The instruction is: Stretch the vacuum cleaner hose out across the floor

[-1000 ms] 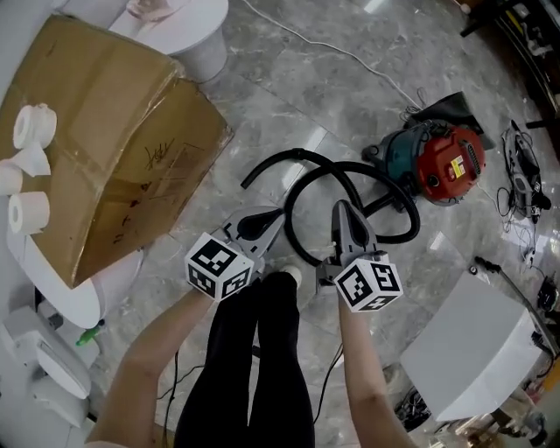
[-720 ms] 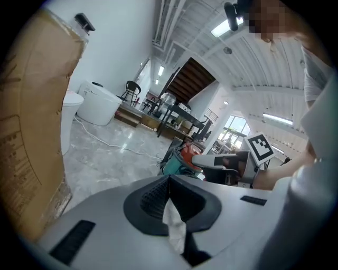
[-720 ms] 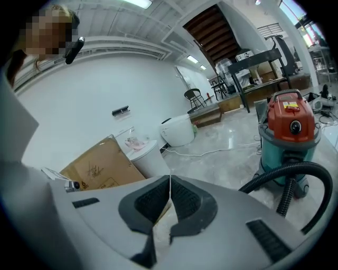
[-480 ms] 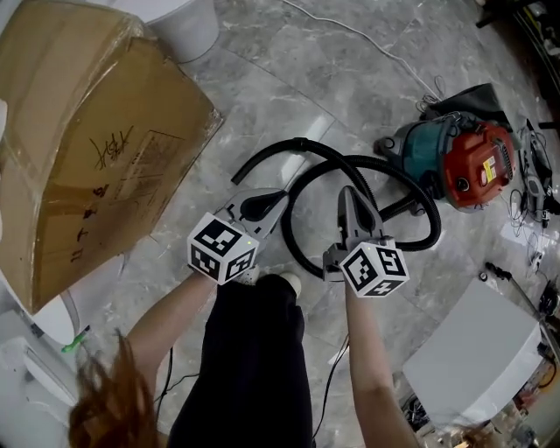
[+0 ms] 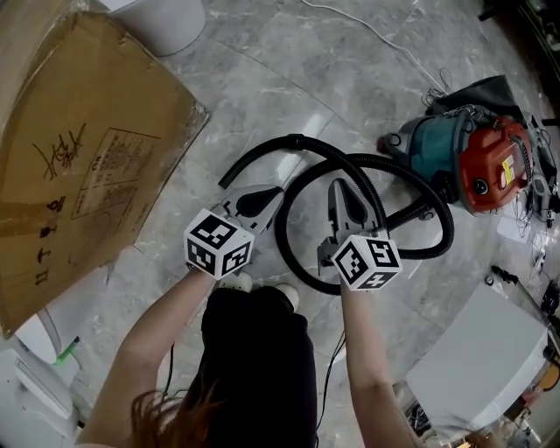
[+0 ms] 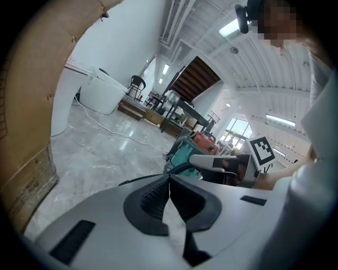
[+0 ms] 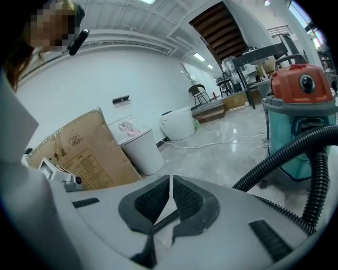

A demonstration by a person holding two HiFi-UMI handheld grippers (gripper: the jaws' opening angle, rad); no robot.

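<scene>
A red and teal vacuum cleaner point(image 5: 472, 162) stands on the grey marble floor at the right. Its black ribbed hose point(image 5: 293, 254) lies coiled in a loop, with the free end point(image 5: 229, 178) pointing left. My left gripper point(image 5: 278, 189) hovers just left of the loop, shut and empty. My right gripper point(image 5: 338, 182) hangs over the inside of the loop, also shut with nothing in it. In the left gripper view the jaws point(image 6: 169, 182) meet, with the vacuum cleaner point(image 6: 198, 145) beyond. In the right gripper view the jaws point(image 7: 172, 182) meet; the hose point(image 7: 285, 153) curves at the right.
A big cardboard box point(image 5: 79, 157) leans at the left, a white round bin point(image 5: 166, 22) behind it. A white cable point(image 5: 376, 39) crosses the far floor. A white box point(image 5: 481, 359) sits at the lower right, loose cables point(image 5: 534, 175) by the vacuum. The person's legs point(image 5: 254, 350) stand below the grippers.
The head view has swung so the box slides left and the vacuum right. Both grippers stay shut over the hose loop, barely shifted.
</scene>
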